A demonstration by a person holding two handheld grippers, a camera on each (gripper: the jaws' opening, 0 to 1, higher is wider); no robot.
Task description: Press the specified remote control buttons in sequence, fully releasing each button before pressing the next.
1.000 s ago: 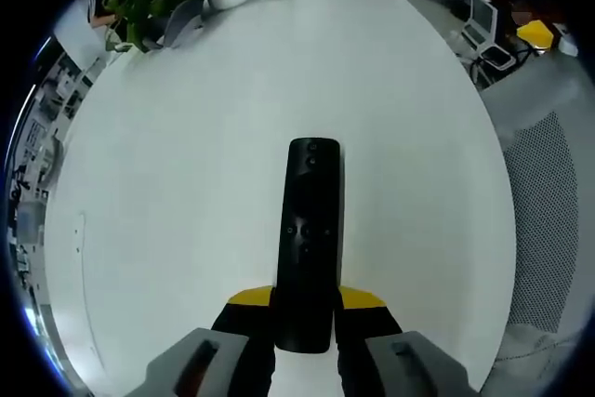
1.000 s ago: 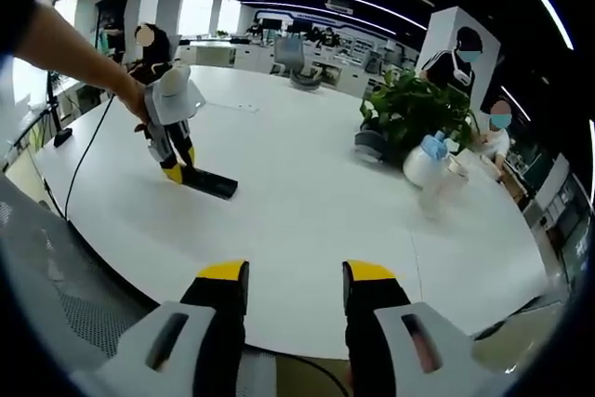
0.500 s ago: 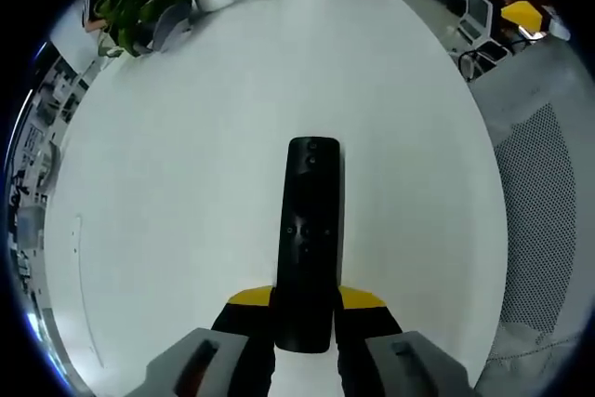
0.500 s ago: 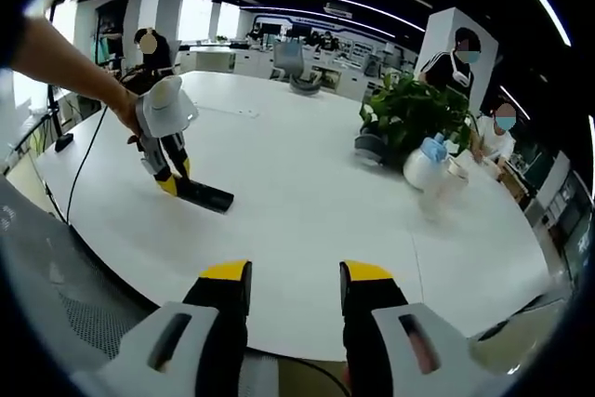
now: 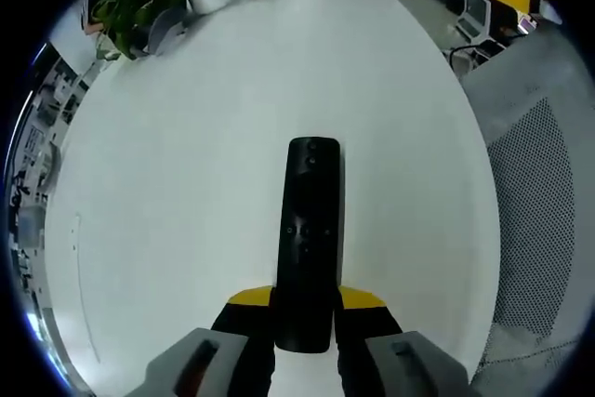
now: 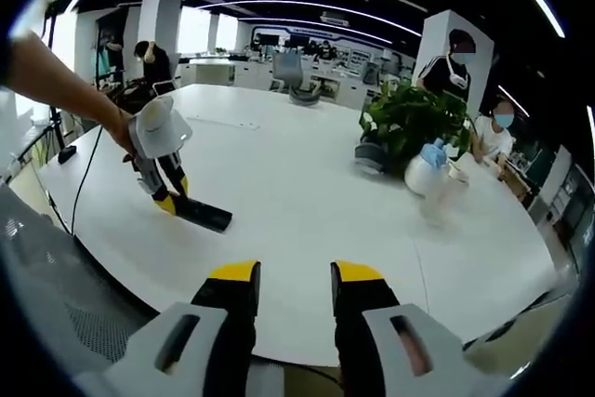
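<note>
Between the jaws of my left claw (image 5: 303, 309), at six o'clock in the left gripper view, sits the near end of the black remote (image 5: 310, 230), clamped at its bare tail, its buttons running toward twelve over the white table (image 5: 186, 137). I judge it light, rigid, slick plastic; holding the buttonless end suits. From the right gripper view, my right claw (image 6: 293, 276) hangs part-open and empty at six, the remote (image 6: 200, 215) at nine, a plant (image 6: 409, 118) at two.
</note>
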